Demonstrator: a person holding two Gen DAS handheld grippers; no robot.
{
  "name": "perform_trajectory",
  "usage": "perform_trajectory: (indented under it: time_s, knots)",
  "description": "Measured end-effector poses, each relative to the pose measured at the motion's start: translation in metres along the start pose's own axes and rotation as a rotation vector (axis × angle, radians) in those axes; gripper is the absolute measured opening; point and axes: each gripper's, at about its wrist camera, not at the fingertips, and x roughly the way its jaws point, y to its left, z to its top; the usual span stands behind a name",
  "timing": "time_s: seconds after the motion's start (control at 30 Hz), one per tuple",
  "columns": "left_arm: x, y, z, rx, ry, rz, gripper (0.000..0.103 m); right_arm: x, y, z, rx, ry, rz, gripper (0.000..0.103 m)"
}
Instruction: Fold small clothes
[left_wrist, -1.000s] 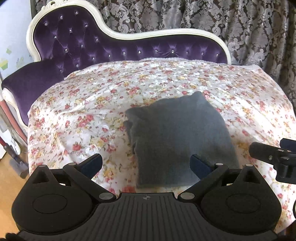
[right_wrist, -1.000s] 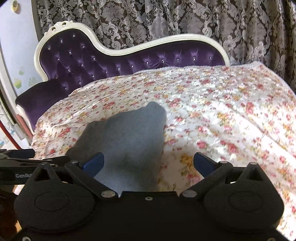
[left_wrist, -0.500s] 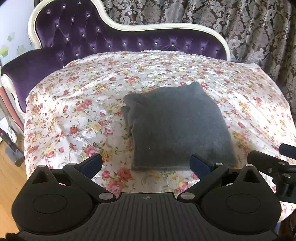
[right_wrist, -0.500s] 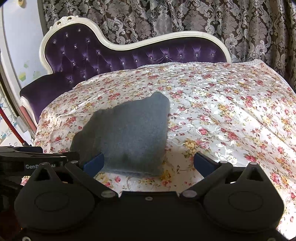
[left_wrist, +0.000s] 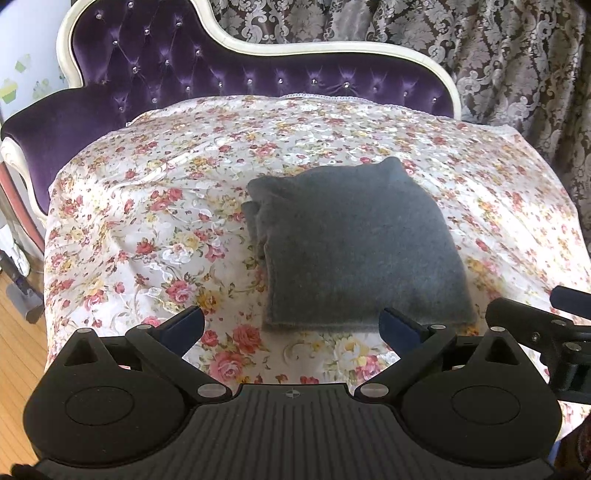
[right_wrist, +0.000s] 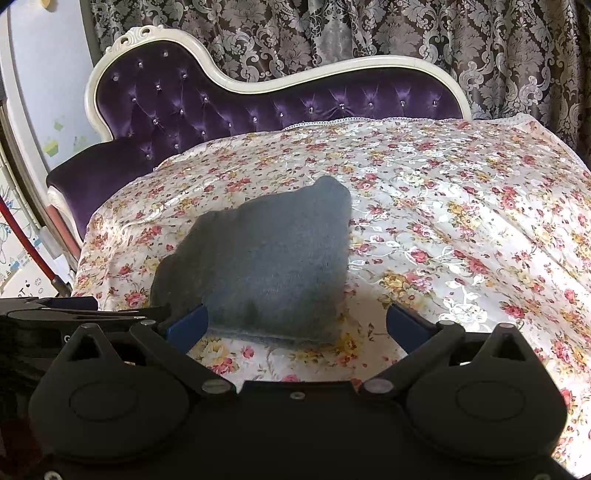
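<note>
A dark grey garment (left_wrist: 354, 243) lies folded into a thick rectangle on the floral cloth (left_wrist: 155, 206), with layered edges showing on its left side. In the right wrist view the same grey garment (right_wrist: 266, 258) sits left of centre. My left gripper (left_wrist: 291, 326) is open, held just short of the garment's near edge, nothing between its blue pads. My right gripper (right_wrist: 295, 325) is open too, hovering before the garment's near right corner. Each gripper's black body shows at the edge of the other's view.
The floral cloth covers a purple tufted chaise (left_wrist: 221, 74) with a cream frame. Patterned curtains (right_wrist: 369, 33) hang behind. Wooden floor (left_wrist: 14, 354) and a red-handled tool (right_wrist: 29, 243) lie off the left side, where the cloth drops away.
Both grippers have drawn back and risen from the garment, so more floral cloth shows in front of it. The garment has stayed folded and still. Both stay open.
</note>
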Motion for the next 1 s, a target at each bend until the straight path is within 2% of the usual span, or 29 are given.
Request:
perform_trajectory:
  time_s: [1.0]
  knots:
    - [0.011, 0.000, 0.000, 0.001, 0.042, -0.008, 0.102, 0.012, 0.000, 0.001, 0.020, 0.050, 0.000, 0.102]
